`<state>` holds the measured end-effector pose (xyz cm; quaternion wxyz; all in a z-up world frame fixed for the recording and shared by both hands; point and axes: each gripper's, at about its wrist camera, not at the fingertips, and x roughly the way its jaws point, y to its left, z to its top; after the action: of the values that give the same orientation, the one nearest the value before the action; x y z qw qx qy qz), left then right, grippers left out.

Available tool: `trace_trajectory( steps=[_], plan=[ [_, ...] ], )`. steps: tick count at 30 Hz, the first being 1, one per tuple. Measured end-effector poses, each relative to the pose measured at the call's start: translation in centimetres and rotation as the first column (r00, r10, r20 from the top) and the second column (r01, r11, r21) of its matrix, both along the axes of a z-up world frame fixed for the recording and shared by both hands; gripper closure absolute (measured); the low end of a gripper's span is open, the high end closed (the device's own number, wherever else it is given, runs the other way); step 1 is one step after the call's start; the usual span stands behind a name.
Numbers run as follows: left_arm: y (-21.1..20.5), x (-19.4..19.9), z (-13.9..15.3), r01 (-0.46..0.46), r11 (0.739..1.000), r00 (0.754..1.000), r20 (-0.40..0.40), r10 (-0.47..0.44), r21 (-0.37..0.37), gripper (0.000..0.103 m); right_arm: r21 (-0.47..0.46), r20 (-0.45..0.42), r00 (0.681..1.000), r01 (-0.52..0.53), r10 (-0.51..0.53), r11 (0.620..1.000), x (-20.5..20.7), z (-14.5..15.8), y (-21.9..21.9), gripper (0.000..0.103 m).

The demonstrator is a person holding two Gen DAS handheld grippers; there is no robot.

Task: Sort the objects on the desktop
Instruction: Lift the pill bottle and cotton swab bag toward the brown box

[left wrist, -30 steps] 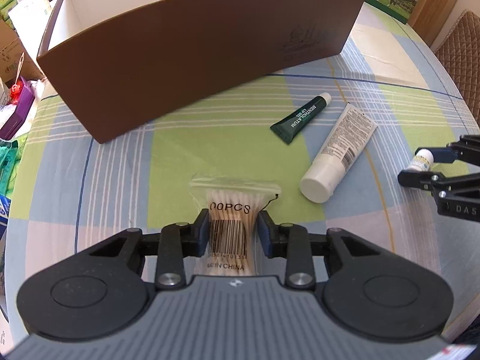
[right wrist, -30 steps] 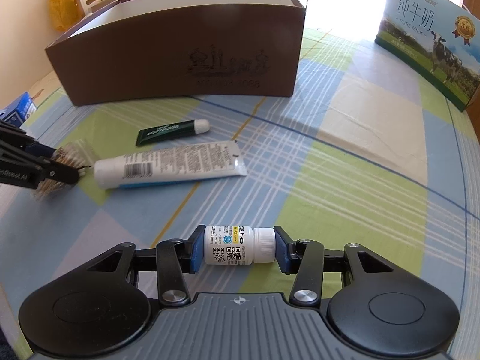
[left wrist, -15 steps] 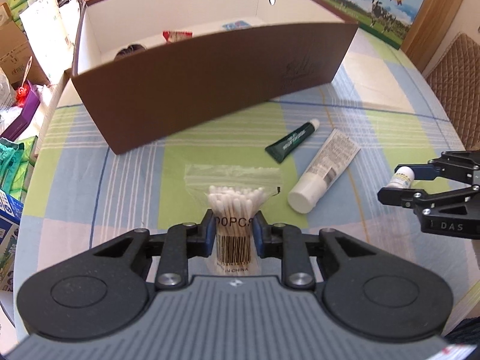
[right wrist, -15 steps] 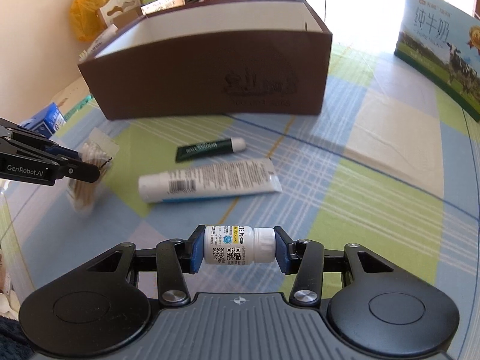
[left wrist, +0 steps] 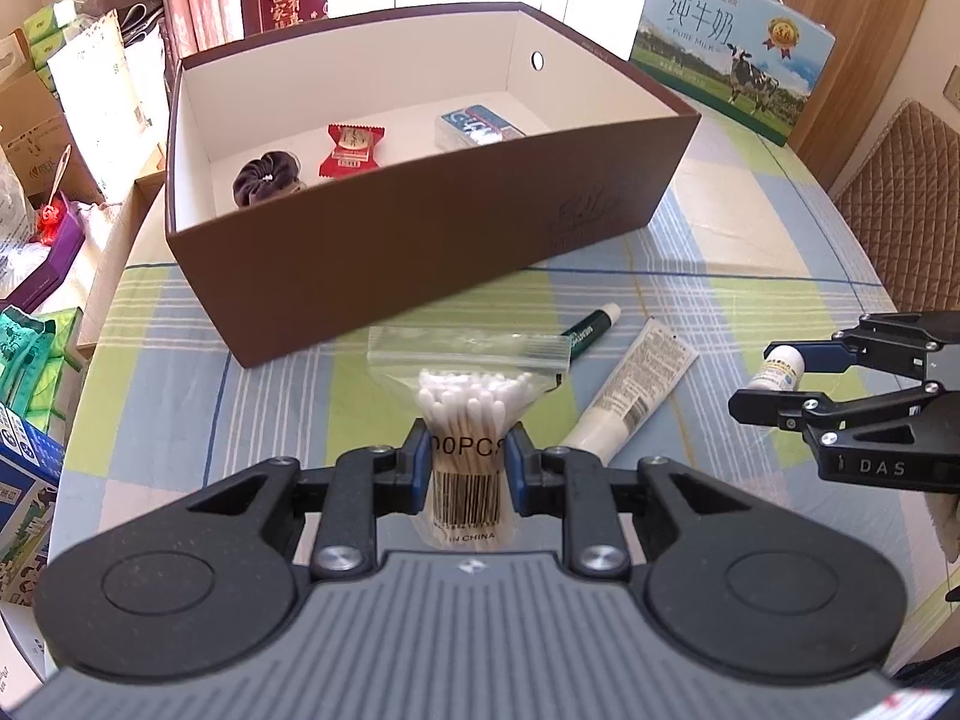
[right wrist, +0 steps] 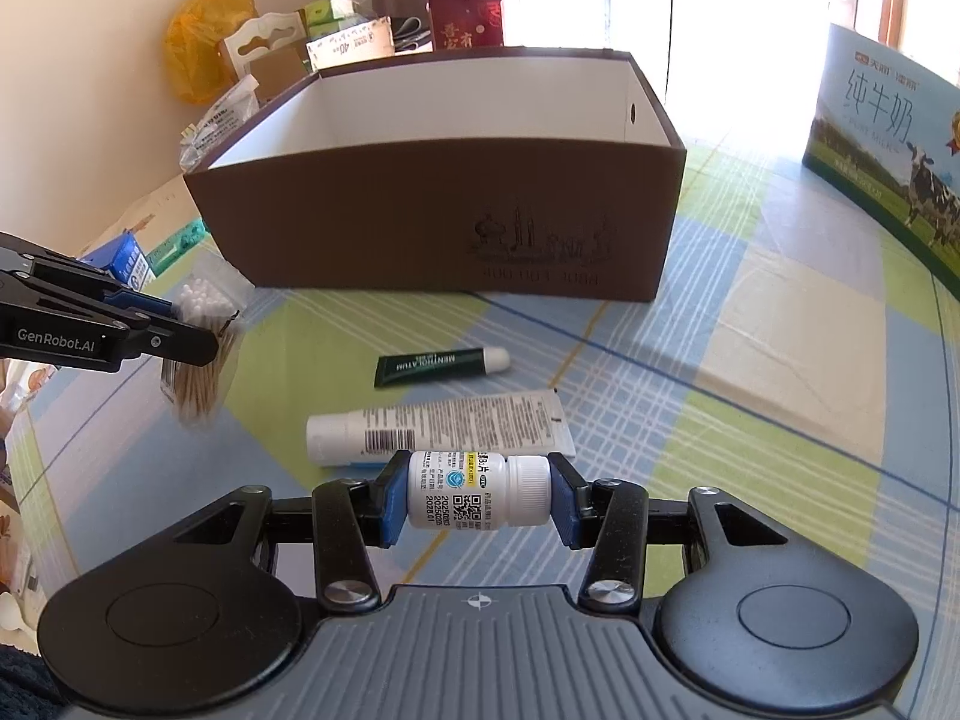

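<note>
Brown cardboard box stands ahead on the checked tablecloth, holding a dark scrunchie, a red sachet and a blue packet half hidden by its near wall. The left gripper clamps a bag of cotton swabs above the cloth; the right gripper pinches a white pill bottle end to end. A green tube and a white tube lie between grippers and box.

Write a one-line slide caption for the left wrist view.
Left claw grips a cotton swab bag before the open brown box; right claw holds a pill bottle.
</note>
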<state>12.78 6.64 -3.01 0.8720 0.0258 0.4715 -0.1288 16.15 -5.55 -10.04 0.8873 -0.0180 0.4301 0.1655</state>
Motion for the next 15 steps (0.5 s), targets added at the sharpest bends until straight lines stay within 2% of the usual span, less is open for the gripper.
trace_trajectory(
  steps=[15],
  plan=[
    [1.2,1.1,3.5,-0.026,0.999,0.995,0.092,0.028,-0.023,0.083,0.056,0.070,0.996,-0.055,0.051,0.997,2.4,3.4,0.5,0.059]
  ],
)
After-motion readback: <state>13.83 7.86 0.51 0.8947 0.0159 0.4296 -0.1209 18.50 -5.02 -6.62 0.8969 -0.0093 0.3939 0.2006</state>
